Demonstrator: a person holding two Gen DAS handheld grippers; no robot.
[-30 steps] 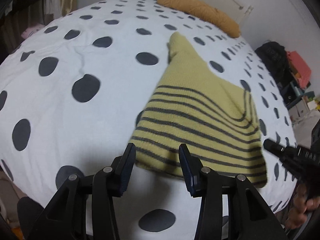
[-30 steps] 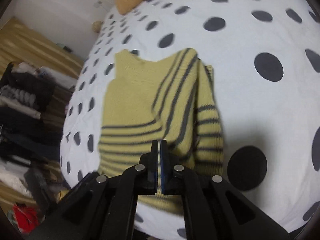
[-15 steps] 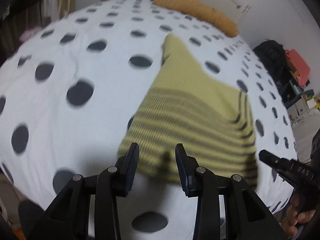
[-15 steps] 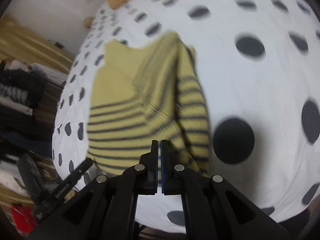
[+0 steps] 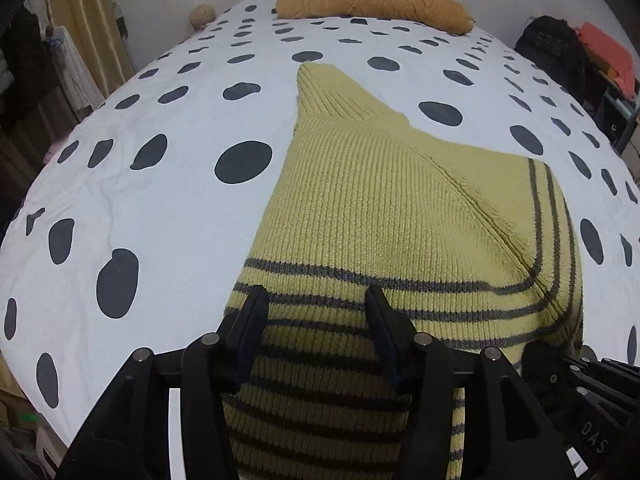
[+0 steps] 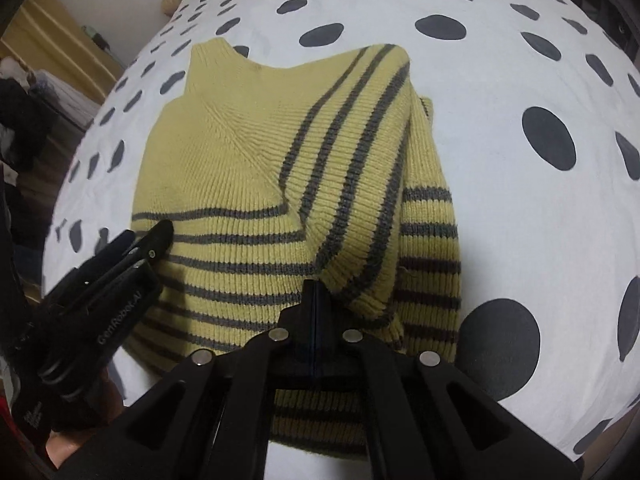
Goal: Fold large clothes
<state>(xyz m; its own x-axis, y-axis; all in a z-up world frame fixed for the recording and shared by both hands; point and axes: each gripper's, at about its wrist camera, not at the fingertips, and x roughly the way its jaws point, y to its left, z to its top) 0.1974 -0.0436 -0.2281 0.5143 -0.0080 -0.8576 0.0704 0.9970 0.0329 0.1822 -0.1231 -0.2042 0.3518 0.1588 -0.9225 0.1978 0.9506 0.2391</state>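
A yellow sweater of thick ribbed knit lies on a bed covered with a smooth white sheet printed with dark grey, rounded blotches. The sweater sits near the bed's foot edge, collar pointing toward the head of the bed. Its upper chest is plain yellow; thin dark grey stripes cross the lower half. A raglan seam runs diagonally from the collar. One striped sleeve is folded across the body, so its stripes slant against the level ones beneath, and the sweater forms a rough rectangle with soft, bulging edges.

The left gripper, black plastic with blue pads, hovers over the sweater's lower left part. Its jaws have just been opening and stand about half apart, with striped knit seen between them; the pads do not press on it.

The right gripper, also black, is over the sweater's lower right part, by the folded sleeve's cuff. Its jaws are fully closed, pads touching each other, with nothing between them.

At the head of the bed lies an orange-brown pillow, long and soft.
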